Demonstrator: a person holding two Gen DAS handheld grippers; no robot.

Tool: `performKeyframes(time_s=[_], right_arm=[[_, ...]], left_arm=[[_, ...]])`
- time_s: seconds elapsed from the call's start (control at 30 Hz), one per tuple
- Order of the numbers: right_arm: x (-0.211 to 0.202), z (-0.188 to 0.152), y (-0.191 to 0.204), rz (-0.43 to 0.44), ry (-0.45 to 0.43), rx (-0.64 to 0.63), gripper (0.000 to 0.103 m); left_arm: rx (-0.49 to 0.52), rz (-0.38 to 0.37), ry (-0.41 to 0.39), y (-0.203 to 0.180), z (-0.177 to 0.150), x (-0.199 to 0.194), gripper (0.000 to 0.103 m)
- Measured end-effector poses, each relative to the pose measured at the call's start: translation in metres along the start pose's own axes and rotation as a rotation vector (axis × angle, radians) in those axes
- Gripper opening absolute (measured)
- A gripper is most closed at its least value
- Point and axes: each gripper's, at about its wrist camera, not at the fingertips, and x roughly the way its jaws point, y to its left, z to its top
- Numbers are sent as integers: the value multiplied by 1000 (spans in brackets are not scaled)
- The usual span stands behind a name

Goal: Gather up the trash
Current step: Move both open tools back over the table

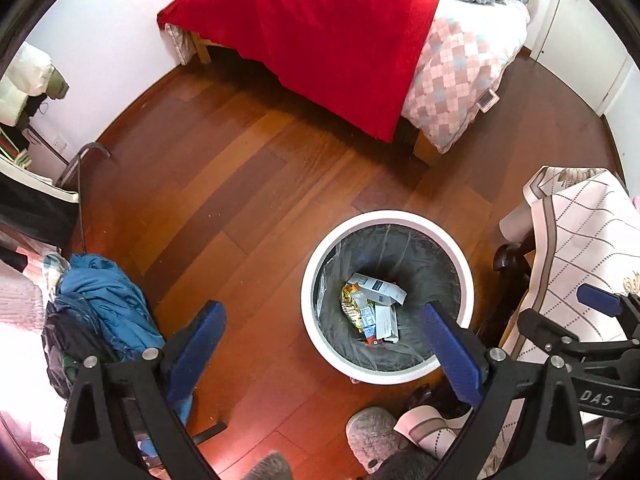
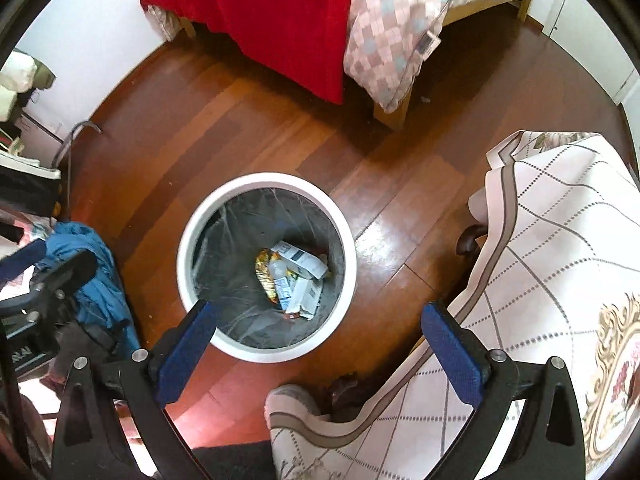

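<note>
Trash (image 2: 294, 280) in the bin (image 2: 192, 216) lies jumbled, labels unreadable.

Open left gripper (image 1: 324, 324) above a white trash bin (image 1: 308, 308) on a wooden floor (image 1: 240, 184).

The jaws stand wide with nothing between the blue pads (image 1: 196, 348). The bin has a grey liner and holds a white carton (image 1: 380, 290), a yellow wrapper (image 1: 350, 304) and other packaging. The right gripper (image 1: 560, 312) shows at the right edge, beside a patterned cloth (image 1: 592, 248). A bed with a red blanket (image 1: 320, 48) stands beyond; blue clothing (image 1: 108, 304) lies left, and a grey slipper (image 1: 372, 436) sits below the bin.
</note>
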Motion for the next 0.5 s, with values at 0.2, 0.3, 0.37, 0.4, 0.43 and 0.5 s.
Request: performKeyframes(time_s=[0.2, 0.3, 0.37, 0.4, 0.43, 0.5], right_arm=[[-48, -14, 4, 53, -61, 2, 103], [-75, -24, 2, 95, -100, 14, 103], [-95, -32, -2, 122, -135, 27, 103], [-105, -36, -5, 143, -157, 37, 103], [-118, -42, -10, 177, -189, 51, 103], [-139, -51, -19, 192, -238, 72, 103]], left_arm=[[8, -2, -55, -3, -9, -41, 100], [21, 1, -87, -9, -15, -65, 100], [28, 11, -117, -14, -18, -83, 100], [34, 12, -127, -17, -19, -89, 100], [41, 10, -142, -21, -20, -98, 100], [55, 8, -174, -32, -23, -115, 100]])
